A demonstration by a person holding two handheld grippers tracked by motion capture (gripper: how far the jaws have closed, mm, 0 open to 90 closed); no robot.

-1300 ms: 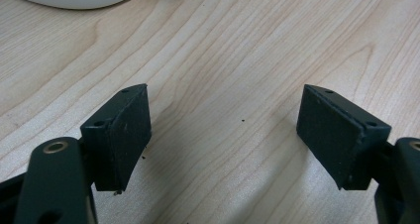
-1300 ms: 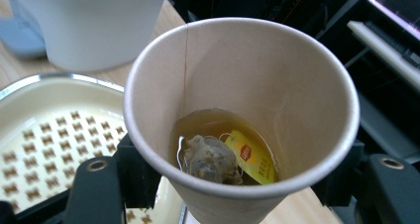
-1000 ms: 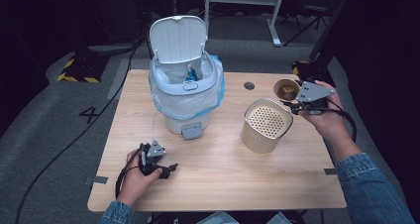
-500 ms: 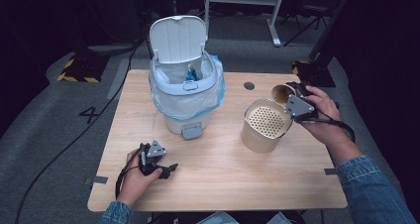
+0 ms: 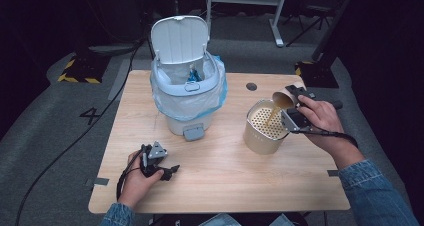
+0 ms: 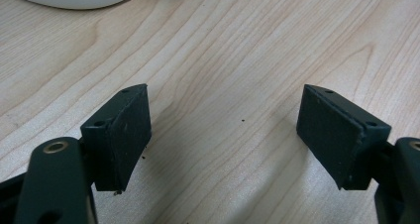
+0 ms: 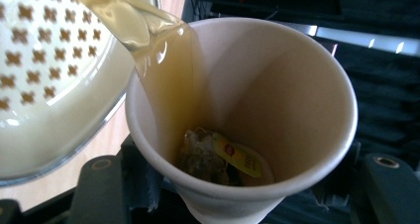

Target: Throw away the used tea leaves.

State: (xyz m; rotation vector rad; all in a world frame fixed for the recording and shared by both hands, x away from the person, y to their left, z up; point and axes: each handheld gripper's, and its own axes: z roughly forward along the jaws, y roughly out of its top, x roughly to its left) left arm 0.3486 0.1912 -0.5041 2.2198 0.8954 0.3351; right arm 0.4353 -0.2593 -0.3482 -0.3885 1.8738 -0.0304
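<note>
My right gripper [image 5: 289,106] is shut on a paper cup [image 5: 283,97] [image 7: 277,110], tipped over the cream canister [image 5: 264,127] with a perforated strainer top [image 7: 54,45]. Brown tea [image 7: 148,40] streams from the cup's lip onto the strainer. A wet tea bag with a yellow tag [image 7: 218,157] lies inside the cup. My left gripper [image 5: 167,172] [image 6: 225,135] rests open on the wooden table [image 5: 225,176] near the front left, with nothing between its pads [image 6: 124,135].
A white pedal bin [image 5: 187,93] with a blue liner stands at the table's back left, lid up, some rubbish inside. A round cable hole [image 5: 251,86] sits in the tabletop behind the canister. Dark floor and a metal stand surround the table.
The right gripper has swung the cup from upright at the right of the canister to tilted over it, and tea now pours out. The left gripper has stayed put.
</note>
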